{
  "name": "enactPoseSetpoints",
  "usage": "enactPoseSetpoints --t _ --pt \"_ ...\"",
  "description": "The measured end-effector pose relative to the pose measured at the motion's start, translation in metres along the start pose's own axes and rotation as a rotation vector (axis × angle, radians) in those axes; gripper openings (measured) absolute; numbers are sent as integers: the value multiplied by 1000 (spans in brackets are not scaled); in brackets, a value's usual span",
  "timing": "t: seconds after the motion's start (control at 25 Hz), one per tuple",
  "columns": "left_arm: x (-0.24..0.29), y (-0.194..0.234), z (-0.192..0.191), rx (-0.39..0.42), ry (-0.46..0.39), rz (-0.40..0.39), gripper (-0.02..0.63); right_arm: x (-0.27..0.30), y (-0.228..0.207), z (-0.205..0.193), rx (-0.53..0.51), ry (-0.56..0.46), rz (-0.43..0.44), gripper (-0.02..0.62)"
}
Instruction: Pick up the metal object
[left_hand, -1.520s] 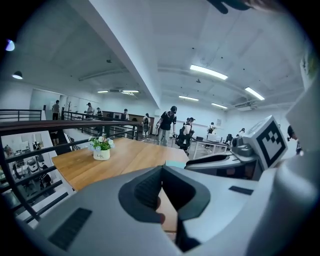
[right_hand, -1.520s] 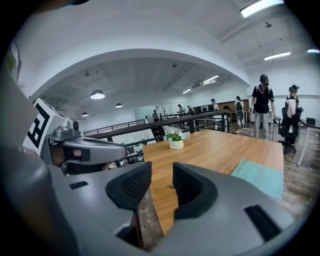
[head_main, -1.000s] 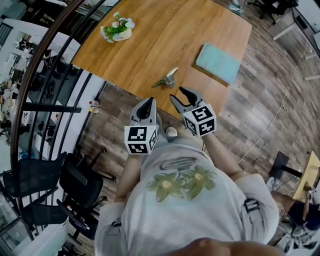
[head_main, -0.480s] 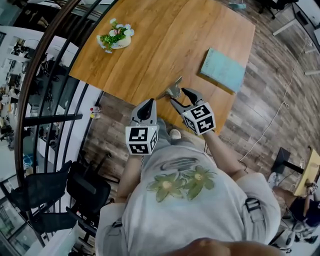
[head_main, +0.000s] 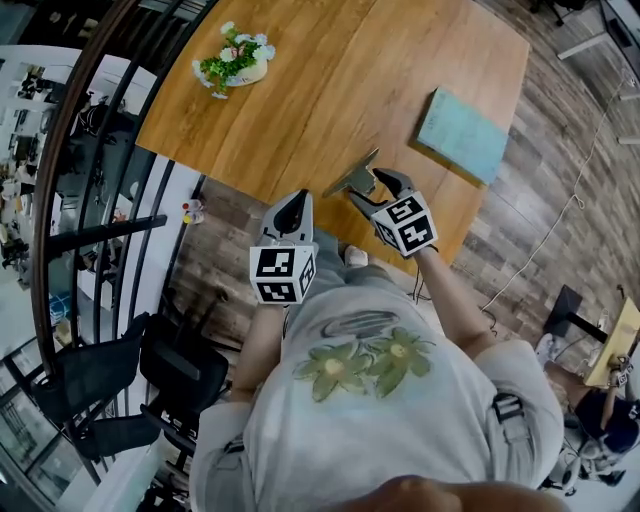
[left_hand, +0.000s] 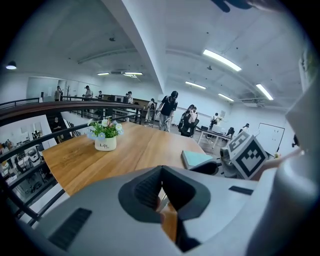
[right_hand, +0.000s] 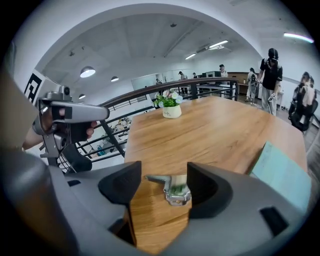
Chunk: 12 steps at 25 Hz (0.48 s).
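right gripper view: right gripper (right_hand: 164, 182) jaws are spread wide, just opened further; metal object (right_hand: 176, 192) is straddled on the table (right_hand: 210, 130), unpinched. left gripper (left_hand: 161, 192) jaws are pressed together, empty.

this was an open-plan office on an upper level. a curved dark railing (left_hand: 60, 106) ran round the edge of the wood plank floor (head_main: 540, 200), and below it lay crowded desks (head_main: 30, 90). long strip lights (left_hand: 222, 60) hung from a white ceiling. people (left_hand: 169, 107) stood talking in groups near further tables and a whiteboard (left_hand: 270, 135). black office chairs (head_main: 90, 370) sat by the railing. the wide wooden bench (head_main: 330, 90) carried a small pot of flowers (left_hand: 105, 143) and a teal notebook (head_main: 463, 135).
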<state>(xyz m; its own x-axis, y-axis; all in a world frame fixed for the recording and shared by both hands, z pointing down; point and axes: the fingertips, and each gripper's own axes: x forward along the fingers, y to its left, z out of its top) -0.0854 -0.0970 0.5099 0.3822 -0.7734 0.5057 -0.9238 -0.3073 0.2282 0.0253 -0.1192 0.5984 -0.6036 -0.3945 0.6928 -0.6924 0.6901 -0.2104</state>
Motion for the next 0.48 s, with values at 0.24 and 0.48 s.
enactPoseSetpoints --t 0.24,0.48 --pt "8 5 -4 -5 24 -7 14 16 -5 -11 -13 56 -1 272" --pt "12 11 -8 -15 37 -5 14 29 -11 -29 -36 118 -19 276"
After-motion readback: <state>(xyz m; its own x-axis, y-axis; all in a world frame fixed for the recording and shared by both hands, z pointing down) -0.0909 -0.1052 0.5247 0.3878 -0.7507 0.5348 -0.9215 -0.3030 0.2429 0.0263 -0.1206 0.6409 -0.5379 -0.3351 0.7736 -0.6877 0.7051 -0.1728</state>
